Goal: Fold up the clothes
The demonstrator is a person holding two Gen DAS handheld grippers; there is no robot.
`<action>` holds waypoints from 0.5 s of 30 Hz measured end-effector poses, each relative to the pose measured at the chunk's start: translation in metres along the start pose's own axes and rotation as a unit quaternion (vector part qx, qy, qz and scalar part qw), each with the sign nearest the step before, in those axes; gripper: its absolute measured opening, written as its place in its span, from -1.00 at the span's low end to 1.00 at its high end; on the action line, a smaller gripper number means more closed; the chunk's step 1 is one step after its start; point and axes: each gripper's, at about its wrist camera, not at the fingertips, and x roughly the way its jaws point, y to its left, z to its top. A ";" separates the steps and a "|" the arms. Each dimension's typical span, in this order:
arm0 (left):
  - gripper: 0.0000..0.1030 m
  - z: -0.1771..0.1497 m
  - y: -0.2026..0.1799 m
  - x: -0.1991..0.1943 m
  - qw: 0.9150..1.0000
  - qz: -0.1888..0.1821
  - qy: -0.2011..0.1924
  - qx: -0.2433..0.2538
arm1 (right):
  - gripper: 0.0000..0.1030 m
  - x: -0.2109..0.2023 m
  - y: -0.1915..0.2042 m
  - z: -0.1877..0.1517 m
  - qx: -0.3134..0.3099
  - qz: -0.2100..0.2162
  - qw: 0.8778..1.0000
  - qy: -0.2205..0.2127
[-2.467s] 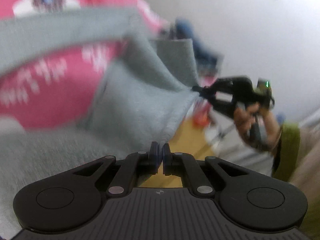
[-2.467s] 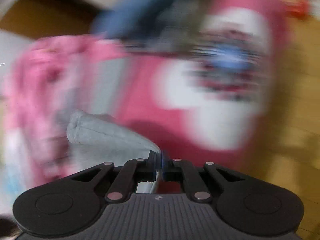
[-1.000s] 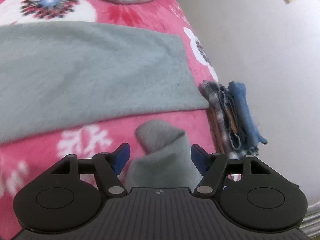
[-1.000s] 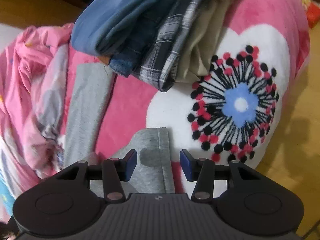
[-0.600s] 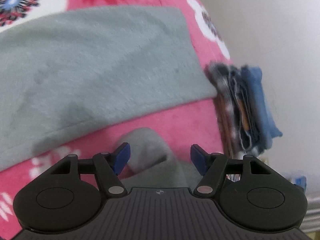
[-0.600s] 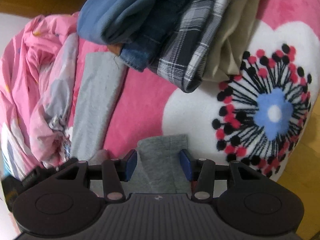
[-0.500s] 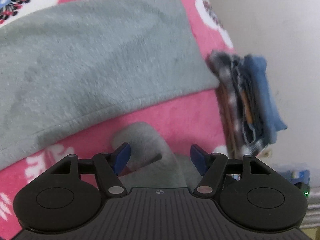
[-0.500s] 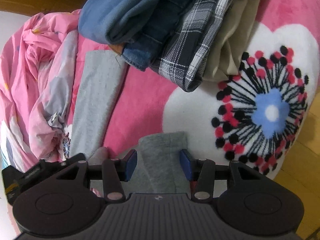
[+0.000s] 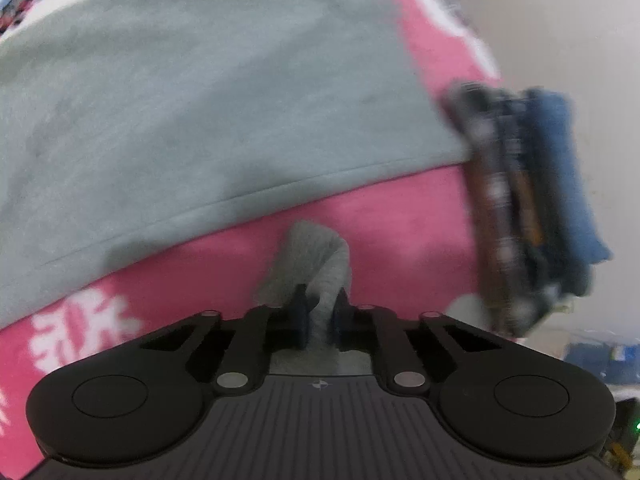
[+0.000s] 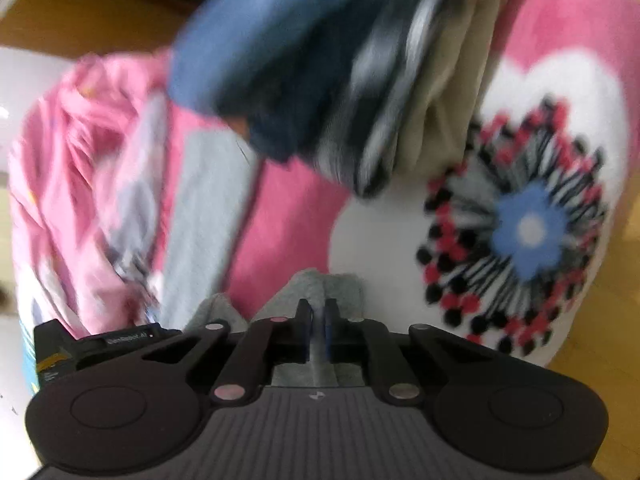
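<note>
A grey garment (image 9: 192,96) lies spread flat on the pink flowered blanket (image 9: 400,224). A loose grey end of it (image 9: 316,256) bunches up in front of my left gripper (image 9: 319,320), whose jaws are closing and pinch that cloth between the pads. In the right wrist view another grey end (image 10: 320,284) is gathered between the pads of my right gripper (image 10: 318,330), whose jaws are closing on it too. A long grey strip of the garment (image 10: 200,216) runs away to the left there. Both views are blurred.
A stack of folded clothes (image 9: 532,200), blue, plaid and beige (image 10: 340,60), sits at the blanket's edge by a pale wall (image 9: 560,12). A crumpled pink sheet (image 10: 76,184) lies at the left. Wooden floor (image 10: 600,340) shows past the blanket's right edge.
Both grippers were open over the grey ends and have now closed on them. The left gripper has moved in closer to the cloth and the view has blurred.
</note>
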 end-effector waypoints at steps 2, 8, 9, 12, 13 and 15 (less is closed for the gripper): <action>-0.86 0.001 -0.015 -0.015 0.998 -0.048 -0.039 0.027 | -0.89 -0.026 -0.005 -0.002 -0.002 0.027 0.998 -0.052; -0.86 0.006 -0.035 0.019 0.994 -0.066 -0.038 0.078 | -0.89 -0.052 -0.059 -0.010 0.058 -0.007 0.993 -0.102; -0.86 0.005 -0.036 0.032 0.994 -0.058 -0.030 0.088 | -0.89 -0.050 -0.068 -0.011 0.071 -0.014 0.992 -0.101; -0.86 -0.004 -0.047 0.048 0.989 -0.050 -0.031 0.139 | -0.90 -0.054 -0.079 -0.015 0.090 -0.014 0.989 -0.114; -0.86 -0.006 -0.051 0.045 0.986 -0.064 -0.040 0.152 | -0.90 -0.059 -0.076 -0.016 0.081 -0.010 0.989 -0.122; -0.86 -0.006 -0.058 0.042 0.982 -0.077 -0.055 0.163 | -0.90 -0.065 -0.072 -0.017 0.060 -0.015 0.989 -0.131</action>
